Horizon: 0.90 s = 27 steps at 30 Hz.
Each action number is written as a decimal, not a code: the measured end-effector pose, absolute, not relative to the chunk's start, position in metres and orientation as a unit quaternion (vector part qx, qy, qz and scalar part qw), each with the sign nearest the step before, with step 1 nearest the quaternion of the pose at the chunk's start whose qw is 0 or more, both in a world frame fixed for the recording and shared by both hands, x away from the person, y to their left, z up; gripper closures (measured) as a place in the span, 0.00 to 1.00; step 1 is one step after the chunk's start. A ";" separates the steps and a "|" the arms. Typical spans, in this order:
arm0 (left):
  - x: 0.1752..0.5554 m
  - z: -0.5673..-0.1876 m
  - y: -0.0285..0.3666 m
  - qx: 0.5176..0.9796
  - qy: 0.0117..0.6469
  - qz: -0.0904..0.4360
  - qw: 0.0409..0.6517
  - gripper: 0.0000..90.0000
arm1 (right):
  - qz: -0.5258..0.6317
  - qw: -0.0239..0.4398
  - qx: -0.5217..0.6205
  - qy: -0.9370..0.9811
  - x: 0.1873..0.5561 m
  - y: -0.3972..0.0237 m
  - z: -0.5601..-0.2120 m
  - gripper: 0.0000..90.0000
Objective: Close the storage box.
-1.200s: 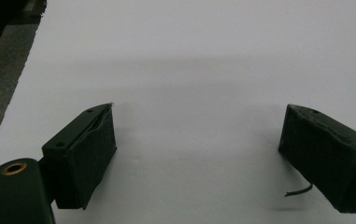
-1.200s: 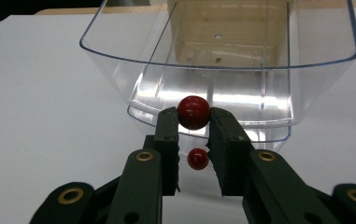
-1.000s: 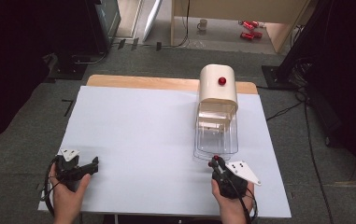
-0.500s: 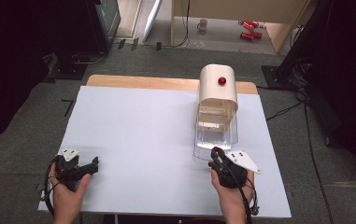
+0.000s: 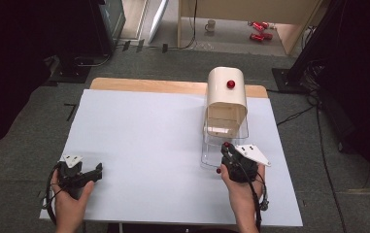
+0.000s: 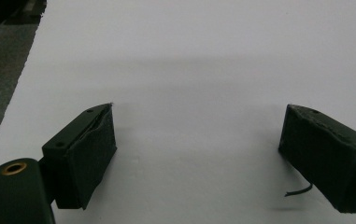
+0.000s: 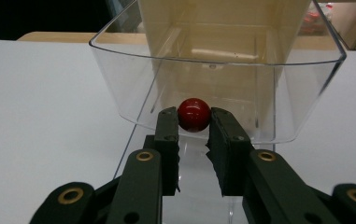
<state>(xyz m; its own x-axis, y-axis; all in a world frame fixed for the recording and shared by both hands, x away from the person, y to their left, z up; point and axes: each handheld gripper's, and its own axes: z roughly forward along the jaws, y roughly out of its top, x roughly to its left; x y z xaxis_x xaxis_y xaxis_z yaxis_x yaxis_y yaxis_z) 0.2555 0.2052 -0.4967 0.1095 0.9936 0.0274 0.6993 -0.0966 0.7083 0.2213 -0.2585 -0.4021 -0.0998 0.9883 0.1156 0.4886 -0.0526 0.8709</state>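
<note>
Red ball (image 7: 194,115) clamped in right hand-held gripper (image 7: 194,122), left hand-held gripper (image 6: 196,154) apart, clear bin (image 7: 217,70) unlabelled

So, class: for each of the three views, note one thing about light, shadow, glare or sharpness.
High view: the white table sheet is evenly lit and the room around it is dark. Left gripper view: the black jaws cast a soft shadow band on the sheet, and the picture is slightly soft. Right gripper view: the round red knob carries a small highlight, and the clear plastic drawer shows faint reflections.
</note>
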 end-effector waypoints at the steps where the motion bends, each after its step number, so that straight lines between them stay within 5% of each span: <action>1: 0.255 -0.497 0.205 0.691 0.612 0.265 0.277 0.12 | 0.410 0.305 0.598 0.617 0.223 -0.259 -0.402 0.84; 27: 0.255 -0.497 0.205 0.691 0.612 0.265 0.277 0.12 | 0.396 0.313 0.602 0.619 0.276 -0.263 -0.400 0.84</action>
